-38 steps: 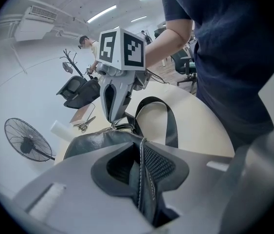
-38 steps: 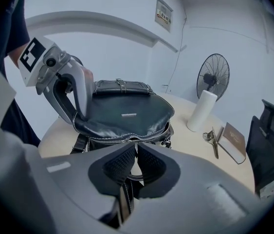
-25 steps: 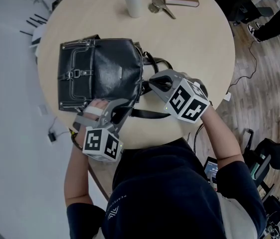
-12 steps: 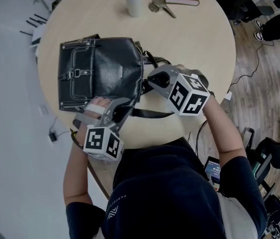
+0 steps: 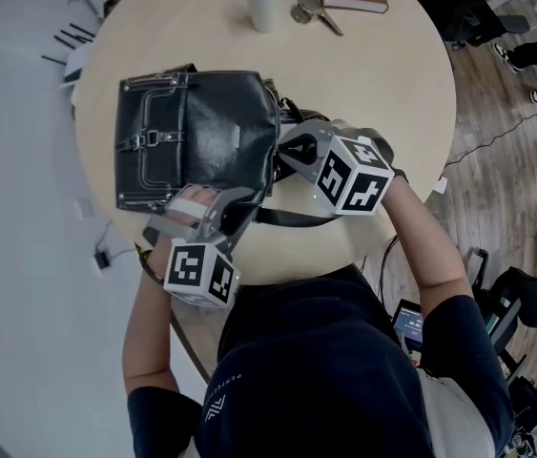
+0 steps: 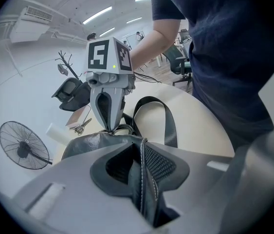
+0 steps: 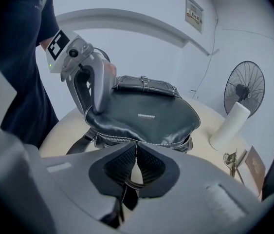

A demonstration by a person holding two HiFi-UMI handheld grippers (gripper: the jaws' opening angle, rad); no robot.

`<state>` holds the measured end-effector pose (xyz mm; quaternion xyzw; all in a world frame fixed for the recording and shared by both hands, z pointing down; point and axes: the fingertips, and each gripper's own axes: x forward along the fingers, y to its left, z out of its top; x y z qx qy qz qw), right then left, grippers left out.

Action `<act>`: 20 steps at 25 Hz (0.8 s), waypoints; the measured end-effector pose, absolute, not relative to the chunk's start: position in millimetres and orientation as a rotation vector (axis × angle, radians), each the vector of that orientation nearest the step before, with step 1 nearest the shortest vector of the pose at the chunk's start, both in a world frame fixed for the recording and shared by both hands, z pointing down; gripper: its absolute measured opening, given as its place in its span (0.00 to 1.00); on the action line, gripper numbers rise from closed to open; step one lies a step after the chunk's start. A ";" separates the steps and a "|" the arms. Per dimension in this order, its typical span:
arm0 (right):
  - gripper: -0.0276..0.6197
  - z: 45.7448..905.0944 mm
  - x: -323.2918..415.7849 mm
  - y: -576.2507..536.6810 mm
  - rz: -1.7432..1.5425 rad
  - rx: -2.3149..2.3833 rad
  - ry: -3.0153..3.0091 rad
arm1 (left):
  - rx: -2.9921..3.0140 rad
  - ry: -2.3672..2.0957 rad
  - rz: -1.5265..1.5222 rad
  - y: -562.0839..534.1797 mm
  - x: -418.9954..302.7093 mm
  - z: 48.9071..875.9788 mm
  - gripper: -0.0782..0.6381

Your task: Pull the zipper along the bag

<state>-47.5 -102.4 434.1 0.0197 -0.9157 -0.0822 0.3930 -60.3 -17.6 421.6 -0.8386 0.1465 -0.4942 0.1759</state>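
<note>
Zipper pull (image 7: 128, 191) pinched in right hand-held gripper (image 5: 283, 157) beside bag (image 5: 201, 132)

Tools: left gripper (image 5: 247, 197) in pale grey moulded shell, two curved jaws, looped opening behind them. right gripper (image 5: 282, 156) of same build, same grey. Inside jaws, pads (image 6: 162, 163) black with fine mesh texture. White marker cube on each, black square patterns on faces: left cube (image 5: 196, 273), right cube (image 5: 352, 175). Small green light (image 6: 113, 66) on one cube face. Clothing: dark navy top (image 5: 335, 370), short sleeves (image 5: 459, 351), small pale logo (image 5: 216, 408) at back of collar.
</note>
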 end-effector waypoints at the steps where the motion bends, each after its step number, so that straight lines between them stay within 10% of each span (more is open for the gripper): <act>1: 0.06 434.3 -48.2 -103.1 -0.206 0.055 -2.326 | -2.375 0.417 -1.400 -17.5 -60.1 421.5 0.24; 20: 0.07 429.5 -34.8 -122.8 -0.224 0.323 -2.271 | -2.389 0.416 -1.414 -16.1 -62.4 421.8 0.22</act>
